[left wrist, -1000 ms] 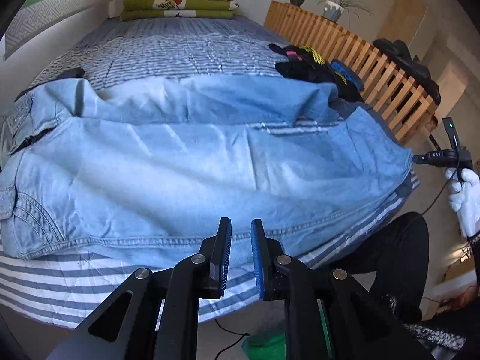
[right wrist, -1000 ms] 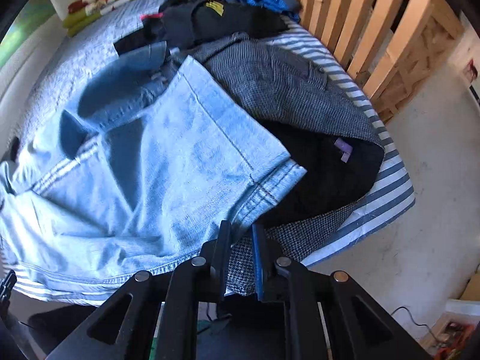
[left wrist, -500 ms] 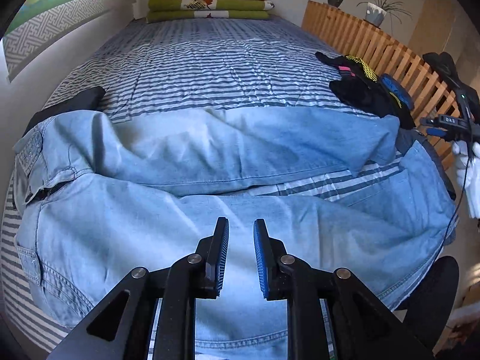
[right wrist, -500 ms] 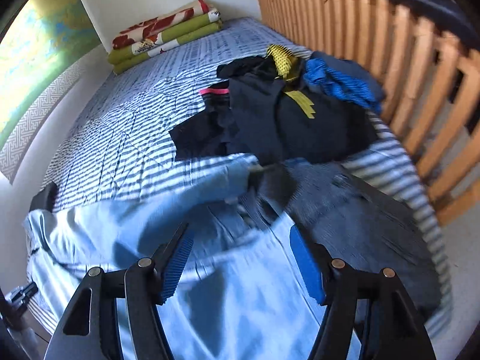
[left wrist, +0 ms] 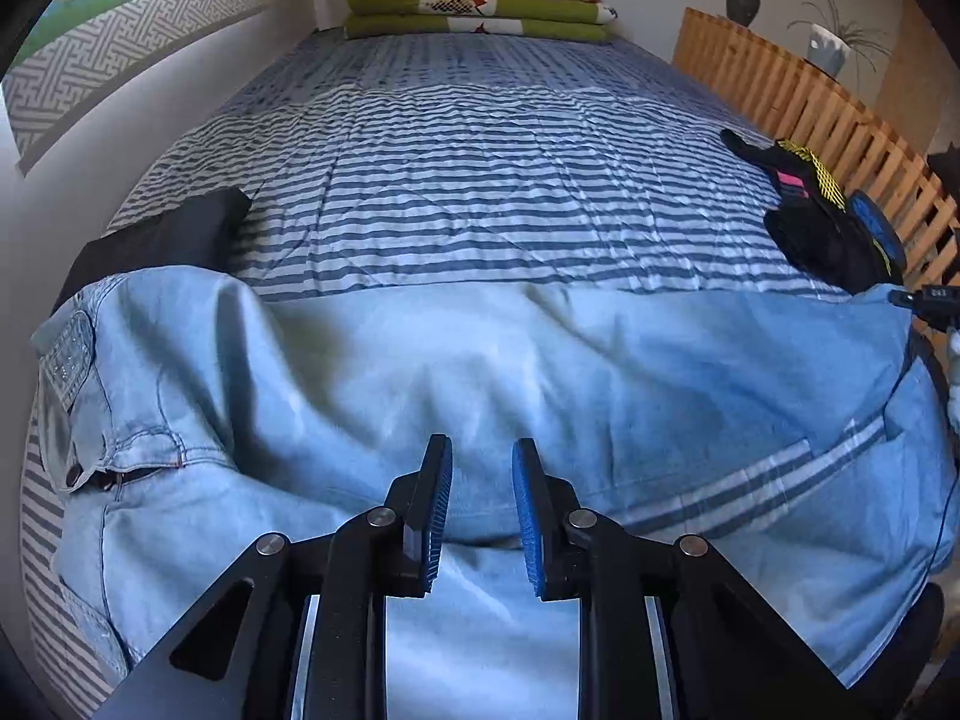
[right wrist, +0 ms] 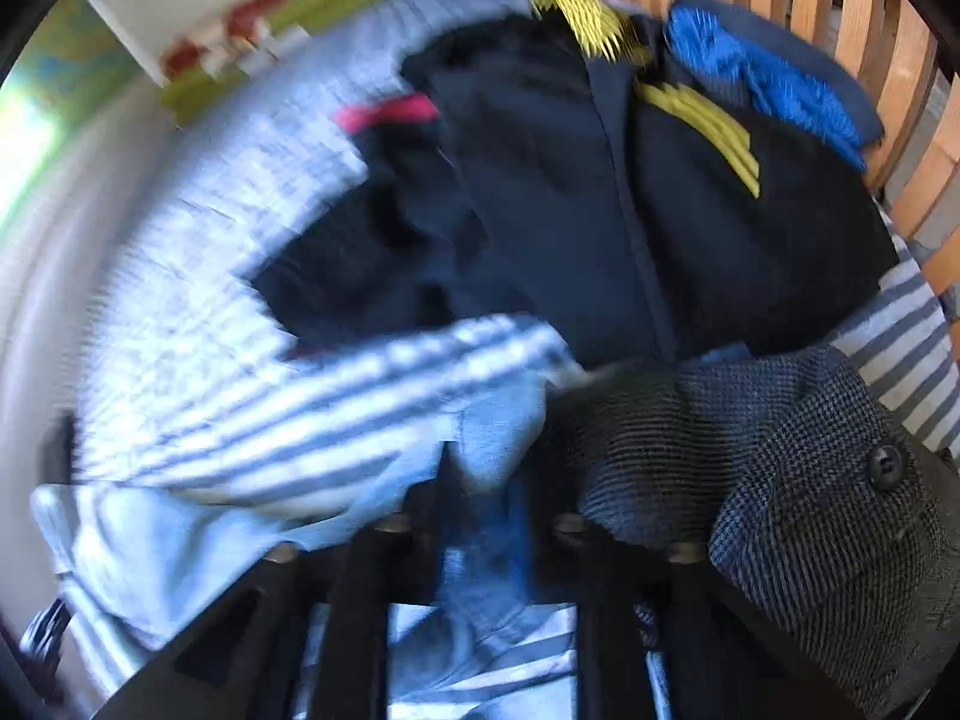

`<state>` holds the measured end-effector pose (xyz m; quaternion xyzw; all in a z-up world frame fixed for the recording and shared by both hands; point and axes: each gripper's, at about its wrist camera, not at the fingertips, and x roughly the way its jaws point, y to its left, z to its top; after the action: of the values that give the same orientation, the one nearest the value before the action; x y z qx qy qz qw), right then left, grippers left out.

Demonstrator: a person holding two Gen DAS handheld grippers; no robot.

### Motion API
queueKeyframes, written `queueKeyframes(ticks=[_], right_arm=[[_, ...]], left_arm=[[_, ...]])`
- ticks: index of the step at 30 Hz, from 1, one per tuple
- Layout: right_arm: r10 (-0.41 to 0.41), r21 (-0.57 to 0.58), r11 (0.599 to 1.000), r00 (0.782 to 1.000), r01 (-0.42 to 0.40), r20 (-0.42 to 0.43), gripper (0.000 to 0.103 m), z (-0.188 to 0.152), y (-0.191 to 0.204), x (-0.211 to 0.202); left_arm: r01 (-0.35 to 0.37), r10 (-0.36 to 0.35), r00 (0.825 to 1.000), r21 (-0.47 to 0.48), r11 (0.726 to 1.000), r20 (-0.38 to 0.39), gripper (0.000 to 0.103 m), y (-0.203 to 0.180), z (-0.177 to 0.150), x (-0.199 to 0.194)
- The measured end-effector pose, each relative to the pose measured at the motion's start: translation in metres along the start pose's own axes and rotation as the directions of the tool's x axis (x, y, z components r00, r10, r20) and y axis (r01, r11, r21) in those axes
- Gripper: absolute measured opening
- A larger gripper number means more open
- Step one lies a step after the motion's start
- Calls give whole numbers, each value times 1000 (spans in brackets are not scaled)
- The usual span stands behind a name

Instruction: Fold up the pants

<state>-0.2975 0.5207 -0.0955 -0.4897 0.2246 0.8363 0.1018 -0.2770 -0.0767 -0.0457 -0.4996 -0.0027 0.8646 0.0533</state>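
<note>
left wrist view: sharp, soft daylight, with cool shadow across the jeans (left wrist: pixel 480 372) and striped bedcover (left wrist: pixel 480 180); fisheye bending and dark vignette at the corners. right wrist view: heavy motion blur, strongest at left, where a bright patch possibly marks glare.

Light blue jeans (left wrist: pixel 456 372) are spread across the near part of a bed covered by a blue-and-white striped sheet (left wrist: pixel 480 192), waistband to the left and legs running right. The left gripper (left wrist: pixel 480 498) is held above the denim, its jaws opening with nothing between the blue pads (left wrist: pixel 441 504). A black folded item (left wrist: pixel 162 234) is seen at the far left edge of the jeans. Dark clothes (left wrist: pixel 822 222) are piled at the right beside a wooden slatted rail (left wrist: pixel 798 102). Folded green blankets (left wrist: pixel 480 6) are stacked at the far end.
</note>
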Motion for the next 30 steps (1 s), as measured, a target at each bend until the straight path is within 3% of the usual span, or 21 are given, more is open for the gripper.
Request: queueKeyframes(ticks=[3, 7, 9, 11, 13, 14, 17, 20, 22, 24, 26, 30], right_arm=[[-68, -76, 994, 980, 83, 186, 10, 7, 13, -66], [-190, -120, 962, 918, 244, 348, 10, 17, 29, -124], [-307, -142, 918, 890, 370, 337, 17, 24, 34, -110], [-400, -204, 869, 882, 451, 251, 31, 32, 32, -79], [-431, -169, 865, 872, 472, 230, 31, 31, 21, -68], [-417, -156, 876, 880, 456, 227, 33, 28, 19, -67], [-289, -186, 927, 936, 326, 200, 33, 20, 24, -60], [-175, -323, 921, 972, 218, 156, 36, 8, 66, -45], [-99, -418, 897, 987, 143, 124, 44, 0, 102, -34], [-45, -500, 862, 994, 88, 97, 51, -11, 136, -22], [-12, -584, 811, 998, 48, 66, 55, -25, 174, -2], [0, -672, 740, 1000, -12, -18, 56, -46, 240, 48]], left_arm=[[-17, 17, 1000, -3, 1000, 8, 22, 7, 8, 3], [-21, 21, 1000, -9, 1000, 18, 25, 21, 5, -1], [-48, 49, 998, -37, 998, 31, 30, 37, 2, -8], [-63, 67, 997, -95, 993, 38, 30, 63, 0, -17], [-95, 105, 993, -158, 983, 54, 33, 94, -1, -29], [-117, 130, 990, -187, 975, 62, 38, 110, 0, -34], [-207, 238, 968, -283, 936, 78, 54, 164, 6, -48], [-208, 254, 965, -411, 888, 59, 58, 225, 13, -49], [-194, 250, 967, -488, 851, 51, 58, 259, 18, -46], [-139, 197, 979, -549, 824, 48, 62, 289, 22, -37], [-112, 160, 987, -580, 807, 32, 70, 311, 29, -23], [-116, 139, 990, -590, 799, -7, 70, 332, 39, 8]])
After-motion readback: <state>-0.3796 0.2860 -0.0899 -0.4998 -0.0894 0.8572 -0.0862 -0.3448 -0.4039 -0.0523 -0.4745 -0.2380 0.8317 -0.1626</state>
